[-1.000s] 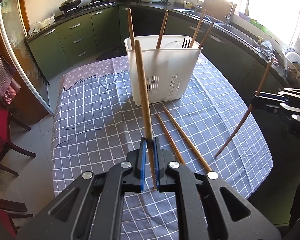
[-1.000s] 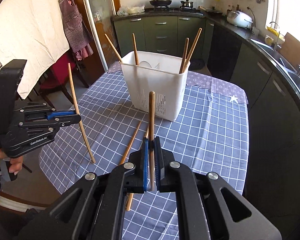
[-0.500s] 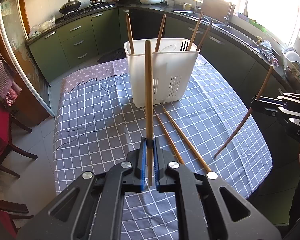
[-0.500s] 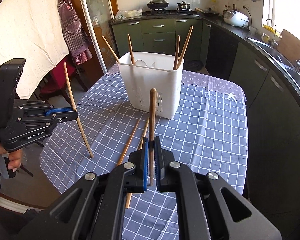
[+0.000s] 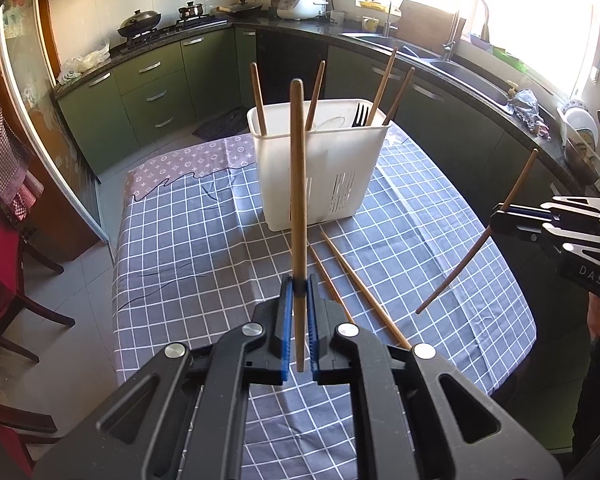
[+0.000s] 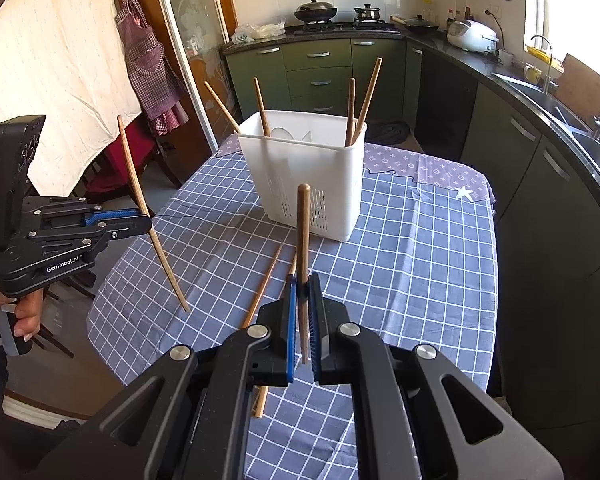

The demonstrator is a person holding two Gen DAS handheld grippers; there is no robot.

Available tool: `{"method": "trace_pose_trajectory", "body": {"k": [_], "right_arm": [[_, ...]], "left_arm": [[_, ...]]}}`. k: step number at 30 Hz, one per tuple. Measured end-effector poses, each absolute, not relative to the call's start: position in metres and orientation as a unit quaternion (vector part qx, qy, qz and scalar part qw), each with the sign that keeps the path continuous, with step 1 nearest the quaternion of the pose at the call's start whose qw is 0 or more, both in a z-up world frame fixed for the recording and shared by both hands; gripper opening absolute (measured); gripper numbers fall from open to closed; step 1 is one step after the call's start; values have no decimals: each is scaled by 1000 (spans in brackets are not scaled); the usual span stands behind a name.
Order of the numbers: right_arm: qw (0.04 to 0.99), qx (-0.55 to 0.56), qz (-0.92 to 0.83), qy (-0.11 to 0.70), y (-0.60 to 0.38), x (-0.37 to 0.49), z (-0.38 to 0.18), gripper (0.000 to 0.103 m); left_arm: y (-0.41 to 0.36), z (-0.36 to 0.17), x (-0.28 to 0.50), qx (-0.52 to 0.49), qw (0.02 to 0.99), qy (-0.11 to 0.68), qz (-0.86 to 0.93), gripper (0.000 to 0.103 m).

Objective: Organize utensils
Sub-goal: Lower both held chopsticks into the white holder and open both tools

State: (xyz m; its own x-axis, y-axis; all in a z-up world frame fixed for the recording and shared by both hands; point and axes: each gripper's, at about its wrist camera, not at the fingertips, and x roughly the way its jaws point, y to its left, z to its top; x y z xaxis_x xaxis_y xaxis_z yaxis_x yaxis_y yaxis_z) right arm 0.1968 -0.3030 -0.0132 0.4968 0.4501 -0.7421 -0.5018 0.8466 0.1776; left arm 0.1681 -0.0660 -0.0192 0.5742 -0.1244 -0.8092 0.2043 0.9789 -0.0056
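Your left gripper (image 5: 299,286) is clamped low on a thin brown wooden chopstick (image 5: 297,184); your right gripper (image 6: 303,288) pinches another (image 6: 303,236). They're light, stiff and slick, so likely to pivot. Drop them into the white slotted plastic holder (image 5: 320,172).

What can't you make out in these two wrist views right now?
- Lower ends of the four standing wooden chopsticks: hidden by the white plastic utensil basket wall, both views.
- Black fork: only tines show, left view.
- Two loose chopsticks on the checked tablecloth: partly behind the right gripper.

A white utensil holder (image 5: 320,168) is seen on a blue-and-white checked tablecloth (image 5: 204,240). Brown wooden chopsticks (image 5: 356,276) are set against dark green cabinets (image 5: 152,84).
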Motion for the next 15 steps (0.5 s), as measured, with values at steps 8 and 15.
{"method": "trace_pose_trajectory", "body": {"k": [8,15], "right_arm": [[888,-15,291,356,-308,198,56,7],[912,18,302,276,-311,213,130,7]], "left_arm": [[-65,42,172,26,909,403,-106,7],[-75,114,183,20,945,307,-108,7]]}}
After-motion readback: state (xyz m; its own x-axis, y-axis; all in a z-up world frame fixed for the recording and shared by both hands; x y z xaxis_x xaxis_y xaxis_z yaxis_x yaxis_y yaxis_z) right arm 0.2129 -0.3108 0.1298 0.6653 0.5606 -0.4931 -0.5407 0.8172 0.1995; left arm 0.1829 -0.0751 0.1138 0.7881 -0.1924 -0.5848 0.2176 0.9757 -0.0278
